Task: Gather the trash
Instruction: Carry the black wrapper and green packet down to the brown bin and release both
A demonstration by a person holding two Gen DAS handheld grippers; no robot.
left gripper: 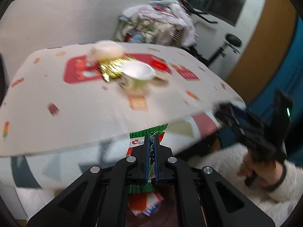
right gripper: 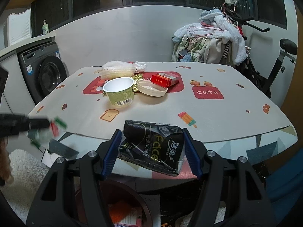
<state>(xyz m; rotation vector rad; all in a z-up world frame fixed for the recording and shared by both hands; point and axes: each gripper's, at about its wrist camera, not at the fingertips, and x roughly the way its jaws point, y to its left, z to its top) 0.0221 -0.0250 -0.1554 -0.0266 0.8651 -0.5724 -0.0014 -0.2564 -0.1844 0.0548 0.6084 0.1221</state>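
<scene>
My left gripper [left gripper: 151, 138] is shut on a green, red and white snack wrapper [left gripper: 140, 141], held off the near edge of the table [left gripper: 75, 113]. From the right wrist view the same gripper [right gripper: 49, 123] shows blurred at the left with the wrapper [right gripper: 56, 126]. My right gripper [right gripper: 152, 143] is shut on a black tissue pack [right gripper: 151, 147]; its blue pads [right gripper: 111, 151] press both sides of the pack at the table's near edge. On the table stand a green cup [right gripper: 119, 92], a round lid [right gripper: 151, 89], a red box [right gripper: 164, 79], gold foil [left gripper: 111, 68] and a plastic bag [right gripper: 117, 70].
A bin [right gripper: 147, 206] with red and white litter sits on the floor under both grippers. A washing machine [right gripper: 47, 73] stands at the left, a clothes pile [right gripper: 208, 43] and an exercise bike [right gripper: 274, 70] at the right. A hand in a fleecy white sleeve [left gripper: 265, 174] carries the right gripper.
</scene>
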